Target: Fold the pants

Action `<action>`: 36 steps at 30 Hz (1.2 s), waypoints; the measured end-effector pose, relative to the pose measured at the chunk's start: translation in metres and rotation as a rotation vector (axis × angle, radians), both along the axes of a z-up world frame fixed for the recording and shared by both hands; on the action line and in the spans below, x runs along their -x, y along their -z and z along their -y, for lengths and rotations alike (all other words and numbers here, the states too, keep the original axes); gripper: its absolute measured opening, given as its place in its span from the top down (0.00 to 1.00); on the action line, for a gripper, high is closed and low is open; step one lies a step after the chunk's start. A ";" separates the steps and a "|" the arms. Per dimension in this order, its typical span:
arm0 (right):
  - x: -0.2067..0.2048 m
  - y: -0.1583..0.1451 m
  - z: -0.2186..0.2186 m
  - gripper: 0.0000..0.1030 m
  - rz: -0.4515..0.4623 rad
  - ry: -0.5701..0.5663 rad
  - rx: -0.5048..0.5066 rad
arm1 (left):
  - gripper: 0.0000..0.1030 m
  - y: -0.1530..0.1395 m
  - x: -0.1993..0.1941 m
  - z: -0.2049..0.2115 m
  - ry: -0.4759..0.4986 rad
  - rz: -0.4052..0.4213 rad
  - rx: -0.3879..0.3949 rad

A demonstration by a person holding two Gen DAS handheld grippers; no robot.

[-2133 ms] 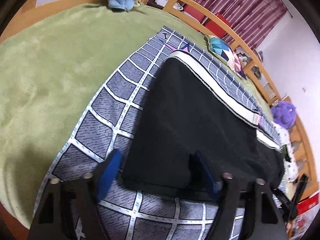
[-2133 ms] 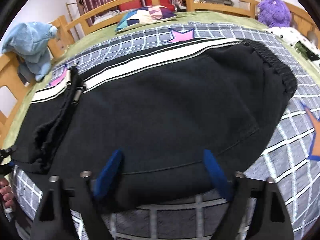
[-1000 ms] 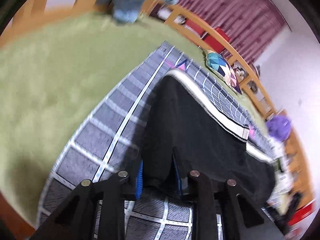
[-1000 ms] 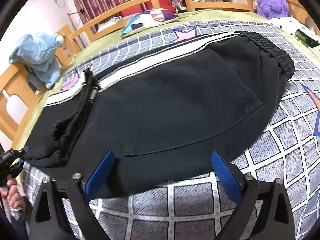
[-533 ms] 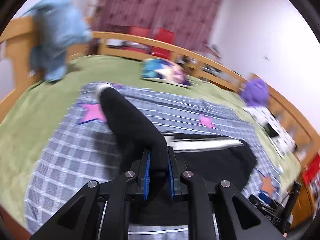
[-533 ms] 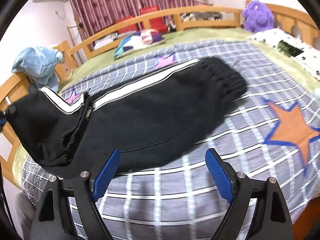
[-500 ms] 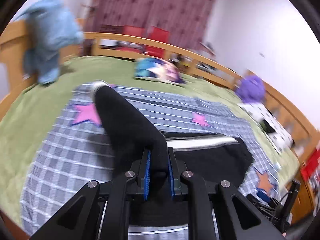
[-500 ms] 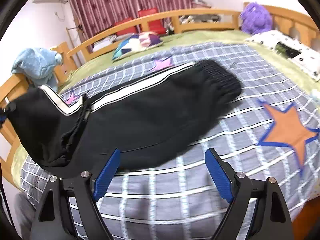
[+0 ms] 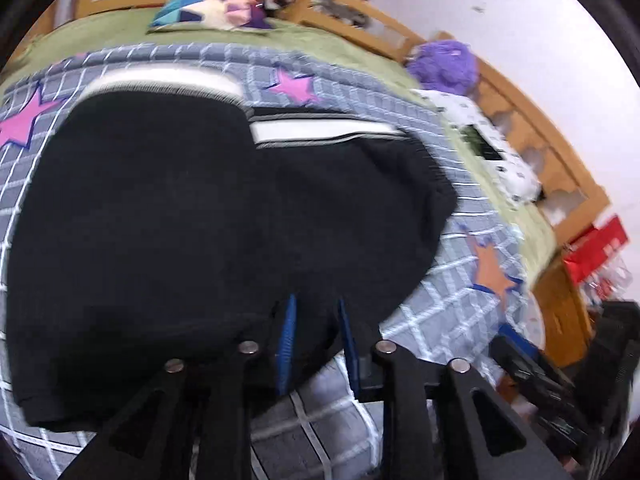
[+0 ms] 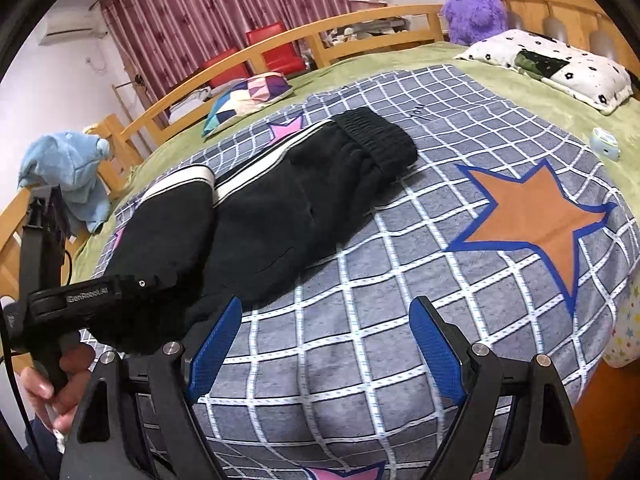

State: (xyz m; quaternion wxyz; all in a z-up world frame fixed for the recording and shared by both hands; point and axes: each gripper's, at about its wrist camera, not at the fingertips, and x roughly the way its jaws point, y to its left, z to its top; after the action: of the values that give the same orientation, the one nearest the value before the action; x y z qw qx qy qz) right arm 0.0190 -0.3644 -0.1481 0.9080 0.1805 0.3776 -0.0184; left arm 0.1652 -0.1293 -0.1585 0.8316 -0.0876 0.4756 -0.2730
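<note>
The black pants (image 10: 280, 204) are laid on the checked blanket (image 10: 400, 280) of the bed, toward ten o'clock of the right wrist view. The leg end is folded over the upper part, presumably to halve the length. The left gripper (image 9: 316, 332) is seen at the fold's near edge; its jaws are opening with dark cloth between them, apparently for release. The right gripper (image 10: 320, 344) is held with jaws wide and empty over bare blanket, clear of the cloth. A white side stripe and ribbed waistband are visible.
</note>
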 end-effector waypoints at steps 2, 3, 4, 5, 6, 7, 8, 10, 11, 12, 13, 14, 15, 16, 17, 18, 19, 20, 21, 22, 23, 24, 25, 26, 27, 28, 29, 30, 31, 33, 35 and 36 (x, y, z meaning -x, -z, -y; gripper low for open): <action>-0.007 0.000 -0.008 0.17 0.006 -0.029 -0.021 | 0.50 -0.018 0.011 -0.010 0.001 0.044 -0.019; -0.012 0.001 -0.012 0.17 0.006 -0.043 -0.029 | 0.45 -0.027 0.018 -0.022 -0.012 0.078 -0.028; -0.016 0.001 -0.017 0.17 0.009 -0.059 -0.040 | 0.42 -0.033 0.023 -0.035 -0.032 0.101 -0.034; -0.022 0.001 -0.023 0.17 0.012 -0.079 -0.053 | 0.42 -0.036 0.023 -0.043 -0.049 0.107 -0.041; -0.029 0.001 -0.030 0.17 0.016 -0.104 -0.068 | 0.42 -0.037 0.027 -0.060 -0.081 0.114 -0.049; -0.036 0.001 -0.036 0.17 0.019 -0.127 -0.082 | 0.42 -0.037 0.028 -0.072 -0.108 0.110 -0.050; -0.044 0.002 -0.042 0.17 0.021 -0.149 -0.101 | 0.42 -0.036 0.029 -0.086 -0.141 0.096 -0.045; -0.063 0.006 -0.054 0.17 0.012 -0.178 -0.138 | 0.42 -0.028 0.030 -0.116 -0.206 0.061 -0.026; -0.075 0.009 -0.061 0.17 0.012 -0.192 -0.169 | 0.42 -0.023 0.032 -0.135 -0.245 0.040 -0.014; -0.084 0.012 -0.065 0.17 0.008 -0.199 -0.193 | 0.42 -0.019 0.034 -0.150 -0.277 0.024 -0.004; -0.094 0.016 -0.070 0.17 -0.006 -0.208 -0.221 | 0.42 -0.014 0.036 -0.161 -0.303 0.013 0.004; -0.106 0.022 -0.076 0.20 -0.024 -0.222 -0.255 | 0.42 -0.010 0.039 -0.174 -0.334 0.001 0.016; -0.120 0.030 -0.084 0.24 -0.047 -0.238 -0.283 | 0.42 -0.006 0.041 -0.185 -0.359 -0.009 0.026; -0.129 0.037 -0.090 0.27 -0.072 -0.243 -0.292 | 0.42 -0.002 0.042 -0.194 -0.379 -0.021 0.034; -0.141 0.046 -0.098 0.31 -0.114 -0.242 -0.287 | 0.42 0.002 0.043 -0.201 -0.397 -0.034 0.045; -0.146 0.049 -0.104 0.43 -0.118 -0.239 -0.276 | 0.42 0.004 0.044 -0.208 -0.412 -0.046 0.056; -0.150 0.047 -0.109 0.61 -0.106 -0.245 -0.261 | 0.42 0.008 0.044 -0.214 -0.427 -0.058 0.066; -0.154 0.043 -0.115 0.76 -0.107 -0.294 -0.270 | 0.42 0.009 0.044 -0.217 -0.439 -0.065 0.072; -0.157 0.037 -0.121 0.82 -0.108 -0.331 -0.254 | 0.42 0.010 0.043 -0.218 -0.450 -0.072 0.073; -0.156 0.025 -0.122 0.84 -0.066 -0.339 -0.231 | 0.42 0.012 0.041 -0.218 -0.453 -0.080 0.074; -0.155 0.012 -0.119 0.85 -0.021 -0.353 -0.226 | 0.42 0.012 0.039 -0.218 -0.450 -0.081 0.076; -0.153 0.001 -0.114 0.86 0.008 -0.359 -0.226 | 0.42 0.011 0.038 -0.214 -0.445 -0.081 0.074; -0.152 -0.011 -0.107 0.86 0.039 -0.358 -0.219 | 0.42 0.009 0.037 -0.209 -0.435 -0.080 0.067; -0.151 -0.027 -0.095 0.86 0.078 -0.343 -0.198 | 0.42 0.009 0.037 -0.207 -0.427 -0.078 0.063; -0.151 -0.037 -0.085 0.86 0.098 -0.328 -0.181 | 0.42 0.006 0.036 -0.203 -0.416 -0.076 0.057; -0.151 -0.047 -0.073 0.86 0.113 -0.311 -0.157 | 0.42 0.004 0.034 -0.197 -0.404 -0.072 0.056; -0.151 -0.056 -0.057 0.86 0.128 -0.288 -0.130 | 0.42 0.001 0.033 -0.192 -0.391 -0.067 0.064; -0.150 -0.060 -0.044 0.86 0.134 -0.270 -0.109 | 0.42 -0.002 0.030 -0.186 -0.379 -0.066 0.078; -0.151 -0.063 -0.028 0.86 0.132 -0.243 -0.071 | 0.42 -0.004 0.027 -0.178 -0.368 -0.068 0.088; -0.154 -0.065 0.000 0.87 0.114 -0.187 -0.012 | 0.42 -0.012 0.020 -0.160 -0.330 -0.058 0.091; -0.153 -0.068 0.033 0.87 0.106 -0.133 0.029 | 0.42 -0.021 0.016 -0.135 -0.278 -0.028 0.071; -0.154 -0.068 0.044 0.87 0.105 -0.106 0.042 | 0.42 -0.025 0.014 -0.124 -0.256 -0.016 0.062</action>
State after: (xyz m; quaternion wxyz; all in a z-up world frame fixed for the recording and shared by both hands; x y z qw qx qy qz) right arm 0.1731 -0.4082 -0.0805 0.9299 0.1421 0.3378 0.0313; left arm 0.1510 -0.0056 -0.1339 0.8528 -0.1754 0.4585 -0.1783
